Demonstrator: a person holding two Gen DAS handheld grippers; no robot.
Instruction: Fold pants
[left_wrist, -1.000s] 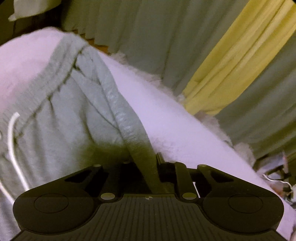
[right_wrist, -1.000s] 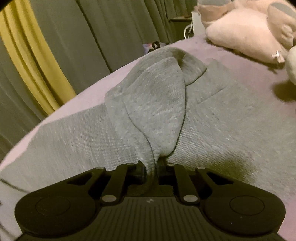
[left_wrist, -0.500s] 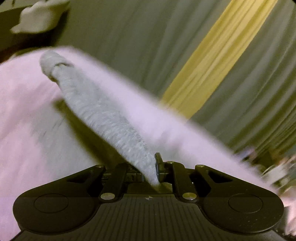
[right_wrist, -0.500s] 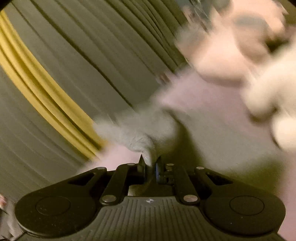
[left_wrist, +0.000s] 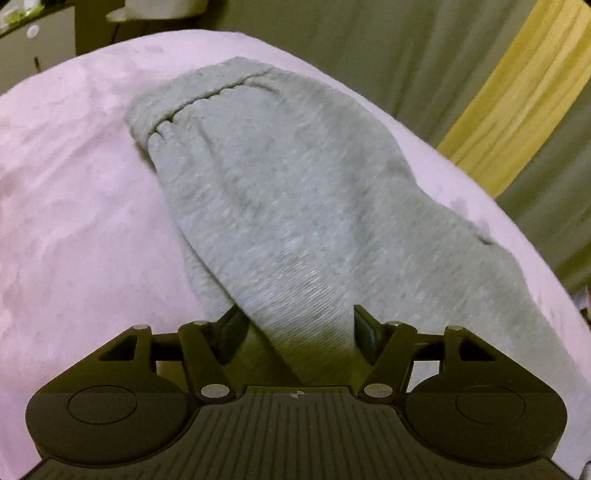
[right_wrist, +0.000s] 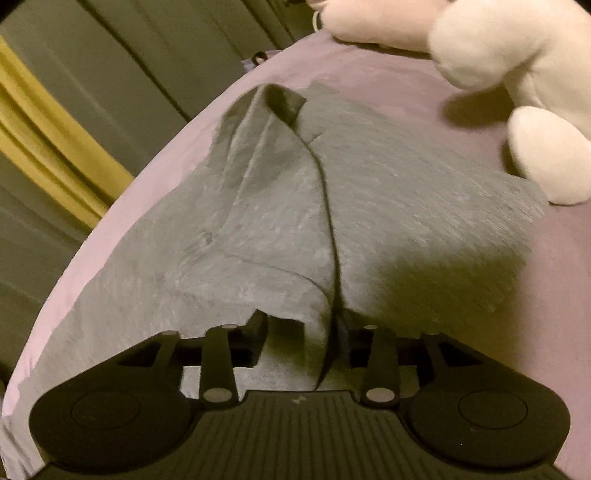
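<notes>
Left gripper, right gripper parted.

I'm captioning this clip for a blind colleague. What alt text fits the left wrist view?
Grey pants lie folded on a pink bed cover, one corner running down between the open fingers of the left gripper, whose jaws have just been opening. Grey-green and yellow curtains hang behind.
</notes>
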